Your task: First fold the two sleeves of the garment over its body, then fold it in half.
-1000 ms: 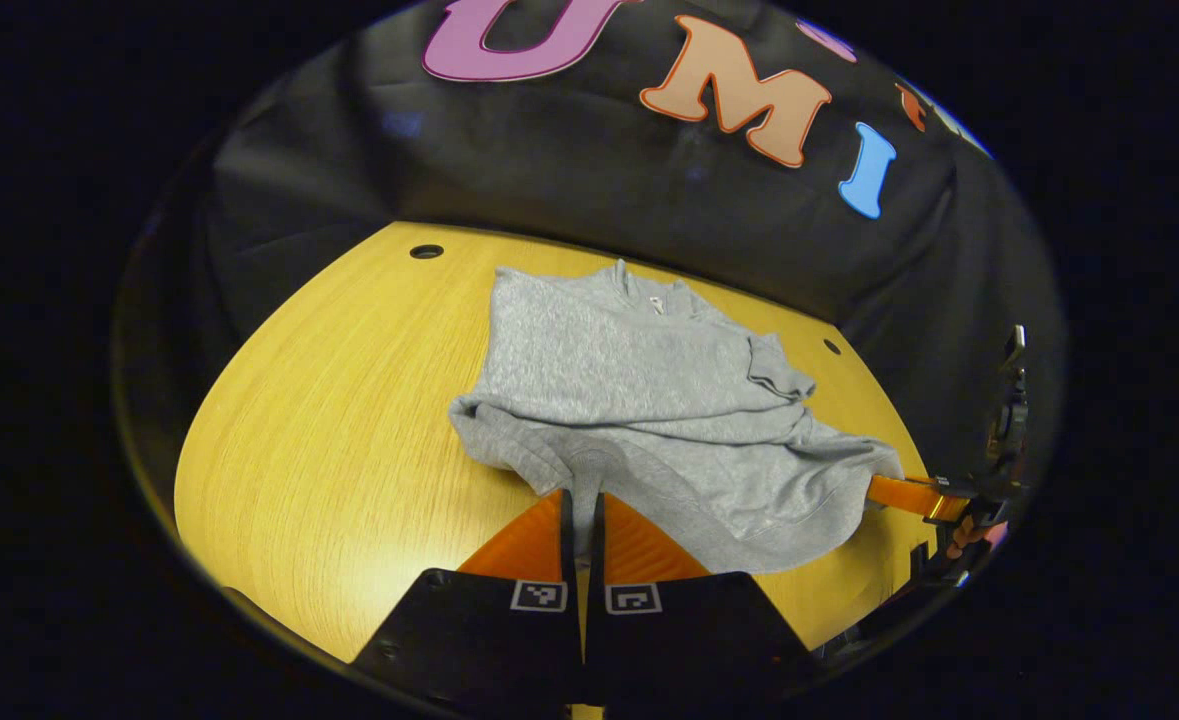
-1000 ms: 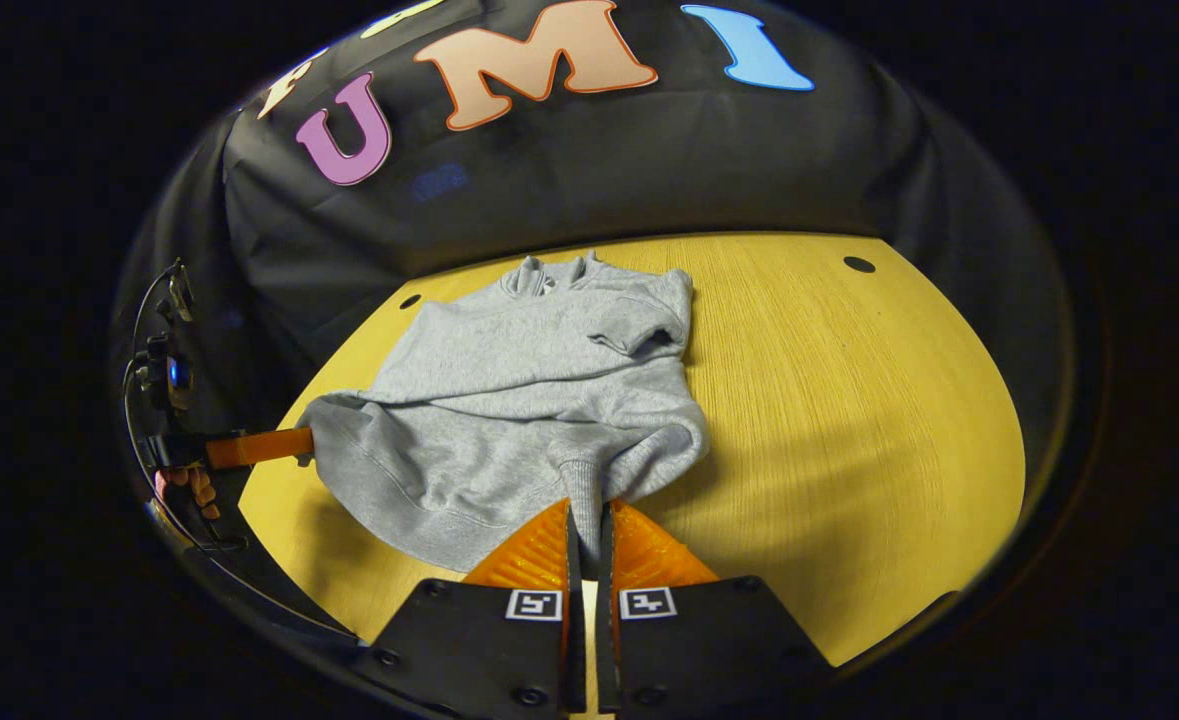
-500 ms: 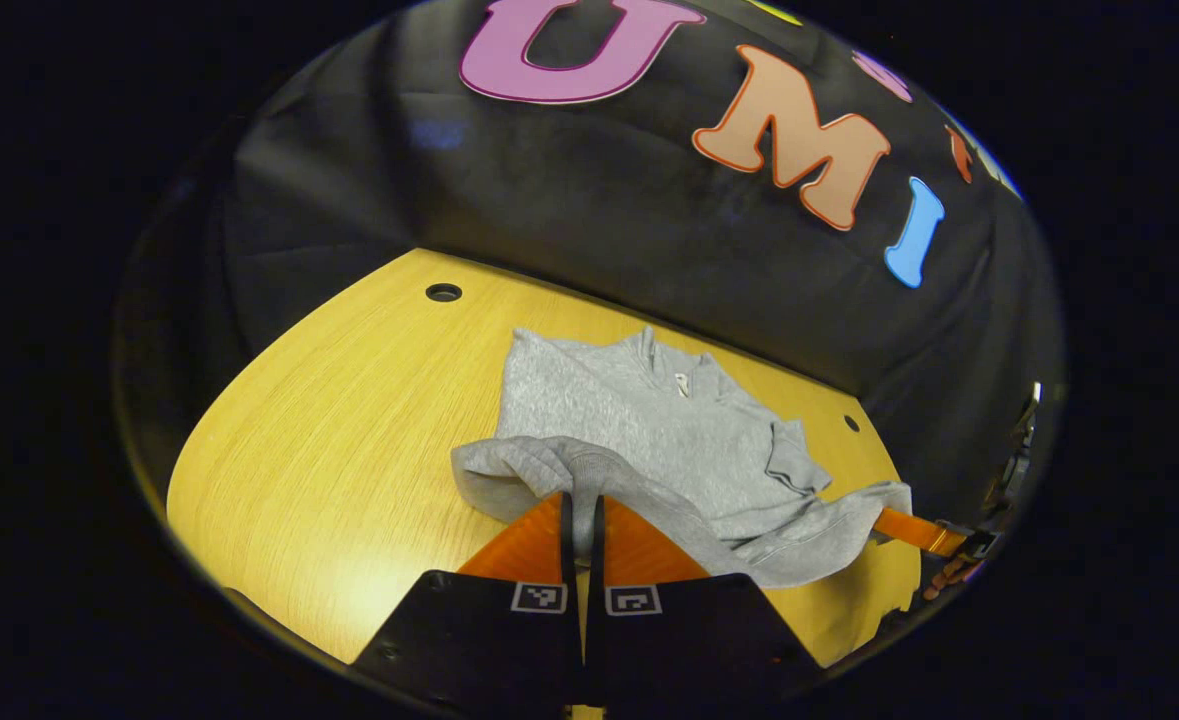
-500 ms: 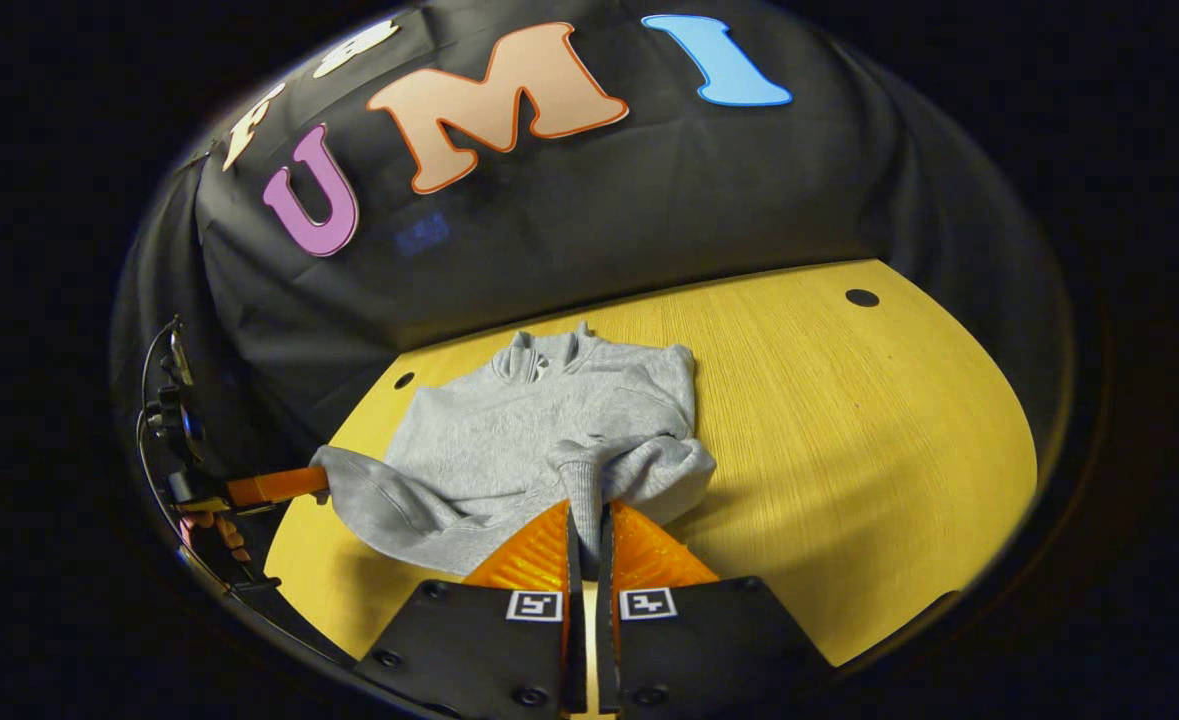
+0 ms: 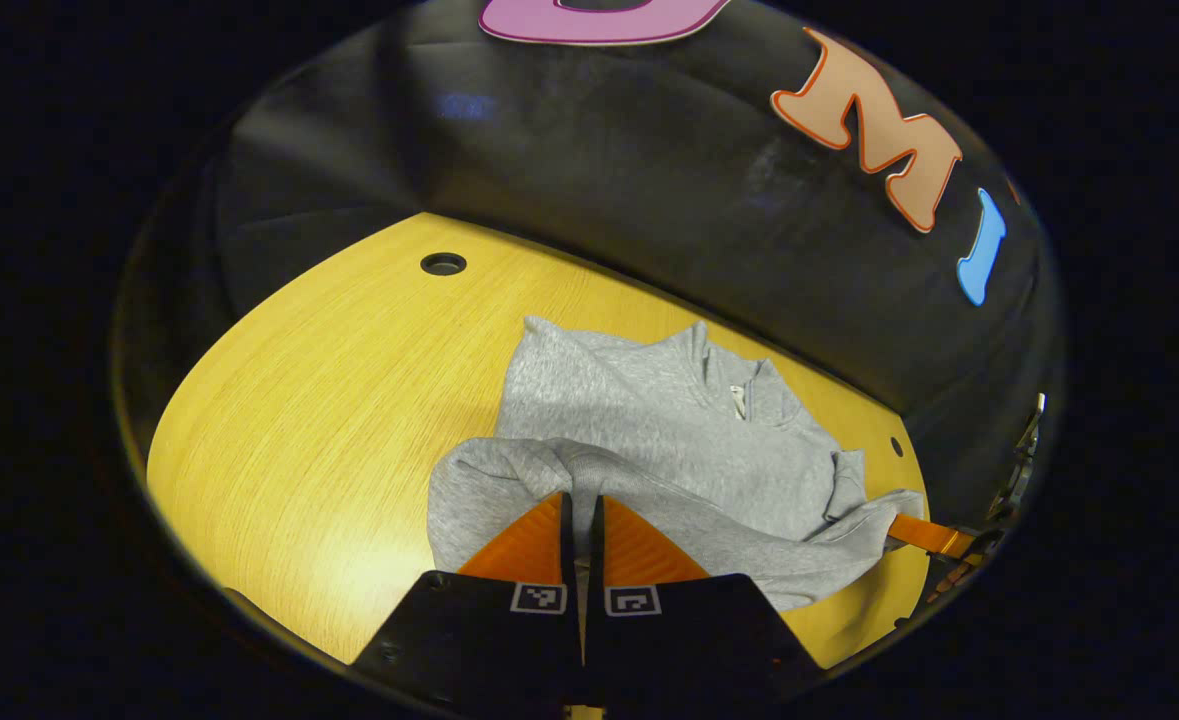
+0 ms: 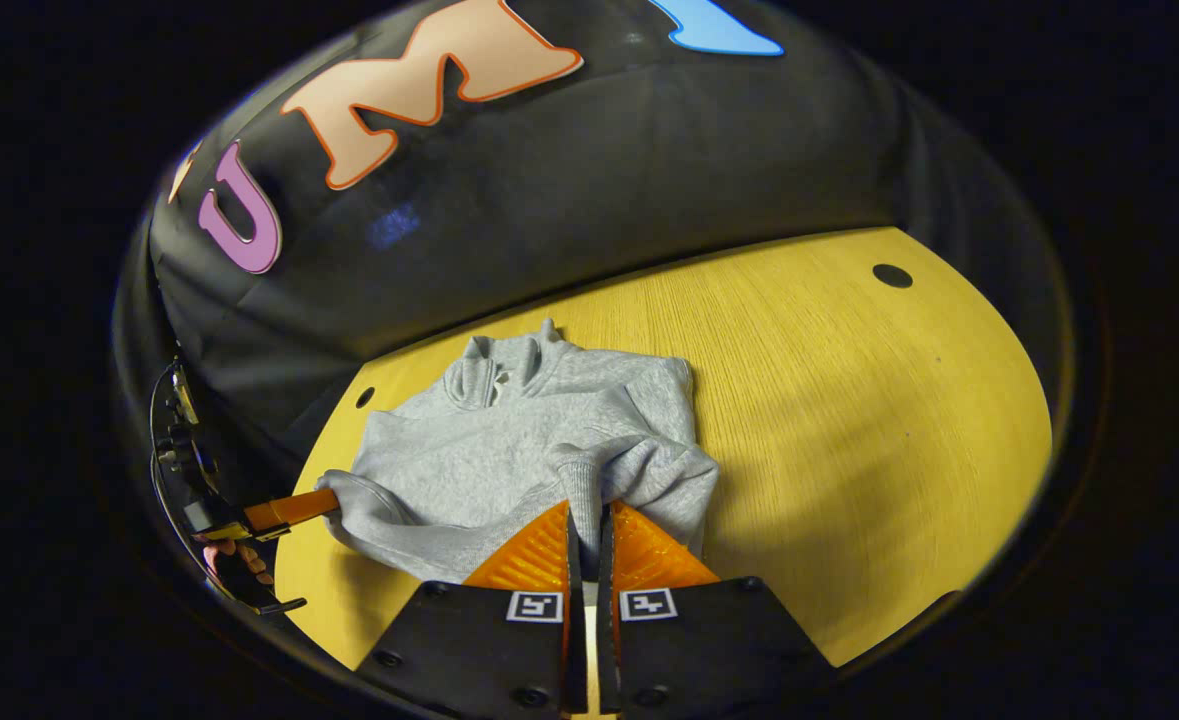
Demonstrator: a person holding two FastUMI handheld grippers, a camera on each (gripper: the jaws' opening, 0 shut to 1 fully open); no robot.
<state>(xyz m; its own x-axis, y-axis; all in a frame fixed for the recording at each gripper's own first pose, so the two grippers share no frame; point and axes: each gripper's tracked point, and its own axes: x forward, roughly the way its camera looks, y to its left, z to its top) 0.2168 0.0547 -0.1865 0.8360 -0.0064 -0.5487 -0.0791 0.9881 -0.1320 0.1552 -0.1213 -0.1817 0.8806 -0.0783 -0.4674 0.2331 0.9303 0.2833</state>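
A grey sweatshirt (image 5: 649,420) lies on the yellow wooden table (image 5: 329,400), collar toward the far wall, both sleeves folded across its body. Its bottom hem is lifted and carried over the chest. My left gripper (image 5: 579,500) is shut on the hem's left corner. At the opposite corner my right gripper (image 6: 586,510) is shut on the hem of the same sweatshirt (image 6: 509,450). The right gripper (image 5: 909,530) also appears at the far right of the left gripper view, and the left gripper (image 6: 299,508) at the left of the right gripper view, a hand (image 6: 234,560) behind it.
The round table (image 6: 849,400) has small dark holes (image 5: 443,264) (image 6: 892,275) near its far edge. Black cloth forms the wall behind the table. Bare wood stretches to the left and right of the garment.
Both grippers have carried the hem up and forward toward the collar, so the lower half of the sweatshirt now drapes over the upper half. Both stayed shut.
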